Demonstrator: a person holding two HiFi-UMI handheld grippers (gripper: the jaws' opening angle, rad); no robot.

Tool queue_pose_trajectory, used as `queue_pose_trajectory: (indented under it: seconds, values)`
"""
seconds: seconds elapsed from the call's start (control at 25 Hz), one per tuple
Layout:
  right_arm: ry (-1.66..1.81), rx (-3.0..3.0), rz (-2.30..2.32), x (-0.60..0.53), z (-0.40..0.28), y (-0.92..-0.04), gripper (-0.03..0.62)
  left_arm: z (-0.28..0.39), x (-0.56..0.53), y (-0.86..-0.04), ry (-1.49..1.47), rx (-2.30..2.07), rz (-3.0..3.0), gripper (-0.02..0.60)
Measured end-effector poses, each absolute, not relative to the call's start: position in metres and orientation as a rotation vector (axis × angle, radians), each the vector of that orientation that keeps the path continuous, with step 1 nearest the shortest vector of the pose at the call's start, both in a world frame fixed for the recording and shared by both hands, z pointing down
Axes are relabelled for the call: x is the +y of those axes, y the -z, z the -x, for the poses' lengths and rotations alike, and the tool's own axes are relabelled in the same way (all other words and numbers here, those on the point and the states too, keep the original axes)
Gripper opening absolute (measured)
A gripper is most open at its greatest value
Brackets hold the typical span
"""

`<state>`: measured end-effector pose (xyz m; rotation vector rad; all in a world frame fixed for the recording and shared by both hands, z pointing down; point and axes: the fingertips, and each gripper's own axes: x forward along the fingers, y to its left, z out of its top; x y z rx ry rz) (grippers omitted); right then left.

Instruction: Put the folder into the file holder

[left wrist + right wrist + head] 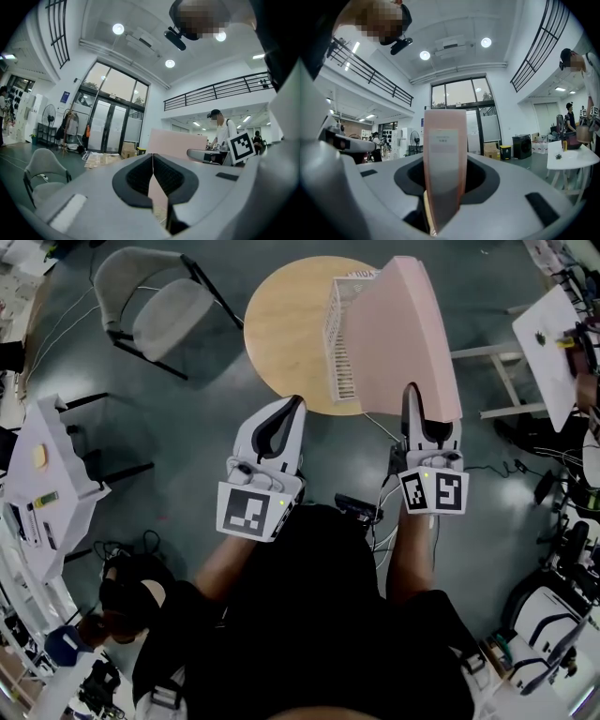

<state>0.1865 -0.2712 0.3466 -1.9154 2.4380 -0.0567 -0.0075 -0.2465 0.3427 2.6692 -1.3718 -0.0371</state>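
My right gripper [411, 395] is shut on the spine end of a pink folder [403, 334]. It holds the folder up on edge above the right side of a round wooden table [281, 329]. Just left of the folder, a white slatted file holder [341, 338] stands on the table. In the right gripper view the folder's spine [444, 159] rises upright between the jaws. My left gripper [289, 407] hangs at the table's near edge, its jaws shut with nothing in them. The left gripper view shows the folder [176, 143] beyond its pads.
A grey chair [159, 306] stands at the back left. A white table [553, 343] is at the right and a cluttered white desk [47, 474] at the left. Cables and gear lie on the floor at both sides. A person [220, 133] stands behind the folder.
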Motion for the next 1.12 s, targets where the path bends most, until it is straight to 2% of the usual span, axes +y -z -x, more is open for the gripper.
queue_pose_trajectory:
  seconds: [1.12]
  values:
    - [0.012, 2.428, 1.867, -0.31, -0.181, -0.382, 0.138, 0.005, -0.266, -0.366, 0.005, -1.305, -2.629, 0.006]
